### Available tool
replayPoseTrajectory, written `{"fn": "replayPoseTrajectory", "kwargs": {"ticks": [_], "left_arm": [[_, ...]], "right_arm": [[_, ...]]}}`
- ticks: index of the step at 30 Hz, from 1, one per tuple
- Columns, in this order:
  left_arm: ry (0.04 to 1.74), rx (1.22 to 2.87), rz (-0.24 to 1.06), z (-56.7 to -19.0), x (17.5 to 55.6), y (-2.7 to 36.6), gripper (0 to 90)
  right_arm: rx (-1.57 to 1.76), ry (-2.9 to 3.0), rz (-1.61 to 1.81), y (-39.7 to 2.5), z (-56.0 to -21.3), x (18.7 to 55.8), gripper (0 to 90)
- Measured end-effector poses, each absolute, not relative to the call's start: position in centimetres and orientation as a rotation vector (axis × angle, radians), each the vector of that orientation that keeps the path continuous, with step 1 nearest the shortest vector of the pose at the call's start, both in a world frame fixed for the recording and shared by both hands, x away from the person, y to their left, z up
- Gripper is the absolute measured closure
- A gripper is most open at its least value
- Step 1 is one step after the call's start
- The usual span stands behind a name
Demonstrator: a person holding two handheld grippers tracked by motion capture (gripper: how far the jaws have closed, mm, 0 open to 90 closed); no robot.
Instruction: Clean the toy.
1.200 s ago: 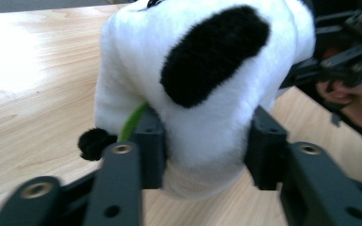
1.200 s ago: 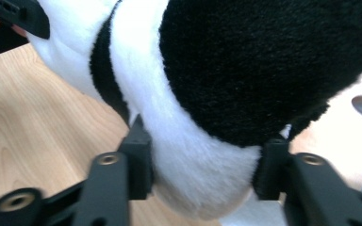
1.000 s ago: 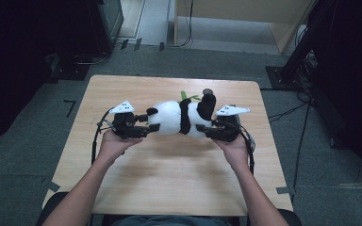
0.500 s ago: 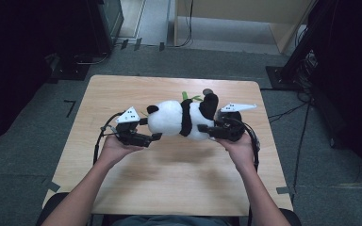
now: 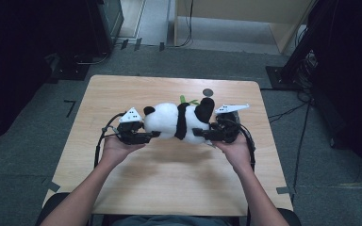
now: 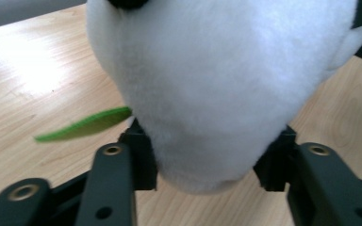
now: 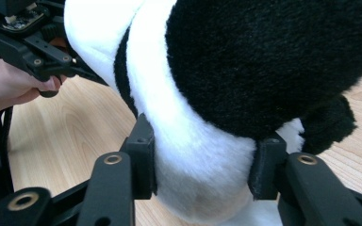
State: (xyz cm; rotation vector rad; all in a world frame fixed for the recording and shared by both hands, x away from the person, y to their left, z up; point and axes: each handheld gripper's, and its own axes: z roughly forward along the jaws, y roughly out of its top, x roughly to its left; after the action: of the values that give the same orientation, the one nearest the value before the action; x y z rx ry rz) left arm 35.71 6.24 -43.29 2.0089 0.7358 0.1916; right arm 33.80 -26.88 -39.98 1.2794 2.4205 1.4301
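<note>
Fur, soft and fluffy, covers the toy panda [image 5: 176, 121] in the middle of the high view. It is white with black ears, a black band and black legs. The toy lies sideways over the light wooden table [image 5: 169, 188], held from both ends.

The left gripper [image 5: 143, 136], at the middle left of that frame, pinches the panda's round white head. In the left gripper view its two black jaws squeeze the puffy white fur [image 6: 207, 94] from both sides. A flat green leaf [image 6: 82, 125] made of felt sticks out at the left, above the smooth wood.

The right gripper [image 5: 202, 133], at the middle right, pinches the panda's rear end. In the right gripper view its hard black jaws press into the white and black fur [image 7: 245, 84]. The other hand [image 7: 9, 89] shows at the upper left there.

A small dark round spot [image 5: 208, 92] sits on the table above the panda.
</note>
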Motion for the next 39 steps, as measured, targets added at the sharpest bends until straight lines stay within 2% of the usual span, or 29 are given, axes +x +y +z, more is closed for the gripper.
{"fn": "replayPoseTrajectory", "kwargs": {"ticks": [4,7,11,16,21,22,25,29,32,35,39], "left_arm": [[0.746,1.998,0.176,-43.0,35.6,6.4,61.4],[0.766,1.968,0.165,-42.7,36.0,7.0,62.7],[0.791,1.924,0.157,-42.1,36.3,7.9,63.6],[0.859,1.846,0.095,-41.8,37.0,9.3,63.6],[0.847,1.824,0.044,-41.5,37.2,9.6,63.0],[0.847,1.825,0.035,-41.6,37.2,9.5,62.8],[0.844,1.84,0.006,-41.8,37.3,9.1,62.4],[0.851,1.864,0.0,-42.1,37.1,8.5,61.7],[0.872,1.882,0.004,-42.5,37.2,8.3,56.2],[0.872,1.897,-0.002,-43.0,37.3,8.2,43.9],[0.875,1.906,-0.01,-43.3,37.4,8.2,34.8]], "right_arm": [[1.246,2.399,1.422,-27.4,-40.3,33.9,40.3],[1.22,2.382,1.481,-28.1,-40.5,34.0,34.3],[1.132,2.352,1.57,-29.0,-40.6,33.9,36.5],[1.095,2.302,1.546,-30.4,-41.2,33.4,47.7],[1.039,2.339,1.5,-30.3,-42.2,33.3,51.8],[1.026,2.351,1.509,-30.1,-42.2,33.3,50.7],[0.97,2.381,1.53,-29.2,-42.5,33.5,39.0],[0.976,2.386,1.502,-28.2,-42.6,33.6,38.6],[1.009,2.413,1.446,-27.6,-42.8,33.7,40.6],[1.042,2.439,1.423,-27.6,-42.9,33.8,41.4],[1.063,2.447,1.425,-27.7,-42.8,33.8,41.6]]}}
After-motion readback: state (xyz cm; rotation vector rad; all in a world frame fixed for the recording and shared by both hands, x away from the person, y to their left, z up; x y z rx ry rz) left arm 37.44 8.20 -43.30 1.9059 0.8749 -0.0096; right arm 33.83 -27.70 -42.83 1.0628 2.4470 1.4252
